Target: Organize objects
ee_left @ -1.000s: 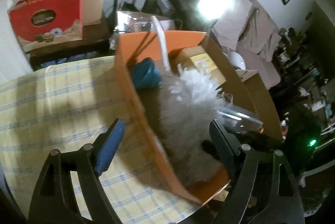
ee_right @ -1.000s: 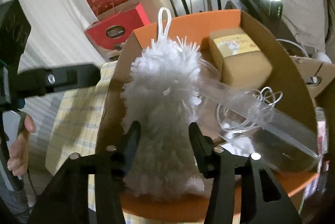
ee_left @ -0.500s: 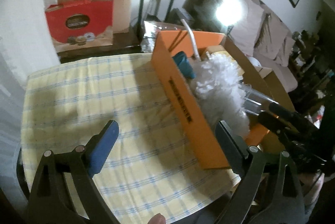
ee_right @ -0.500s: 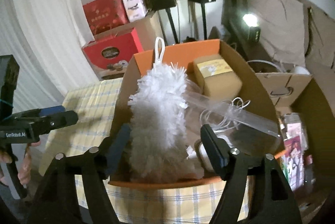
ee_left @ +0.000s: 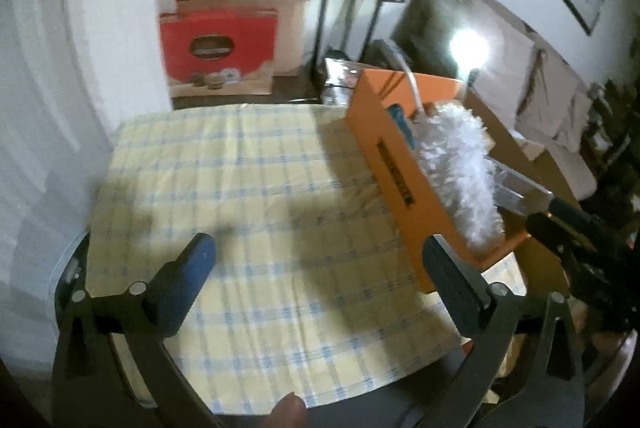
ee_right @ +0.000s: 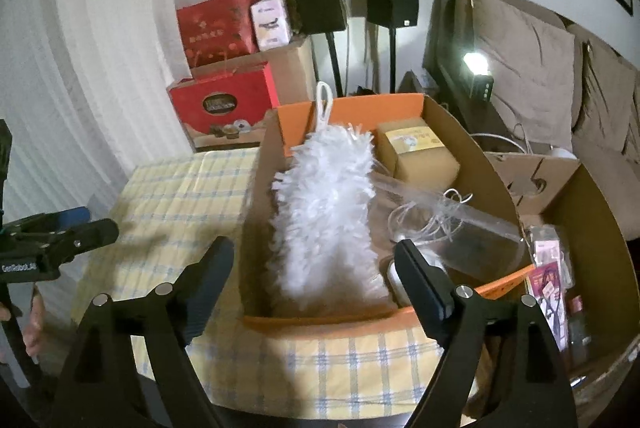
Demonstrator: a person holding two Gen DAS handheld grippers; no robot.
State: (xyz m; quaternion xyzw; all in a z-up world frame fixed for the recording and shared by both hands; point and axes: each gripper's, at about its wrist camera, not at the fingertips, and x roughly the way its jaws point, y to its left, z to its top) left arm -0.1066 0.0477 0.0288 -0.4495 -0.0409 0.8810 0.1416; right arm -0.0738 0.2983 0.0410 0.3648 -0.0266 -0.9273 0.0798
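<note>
Over at the bench's [ee_right: 168, 187] right edge, both claws, left claw [ee_left: 320, 284] and right claw [ee_right: 316, 284], are opening on nothing, and honestly the orange box [ee_right: 340, 320] overhanging with that duster [ee_right: 324, 211] could tip if bumped.

White fluffy duster [ee_right: 326, 211] lying lengthwise in orange box [ee_right: 320, 320].

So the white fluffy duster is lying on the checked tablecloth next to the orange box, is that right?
Not quite. The white fluffy duster lies inside the orange box, not beside it on the checked tablecloth. The right wrist view shows it resting between the box walls.
</note>
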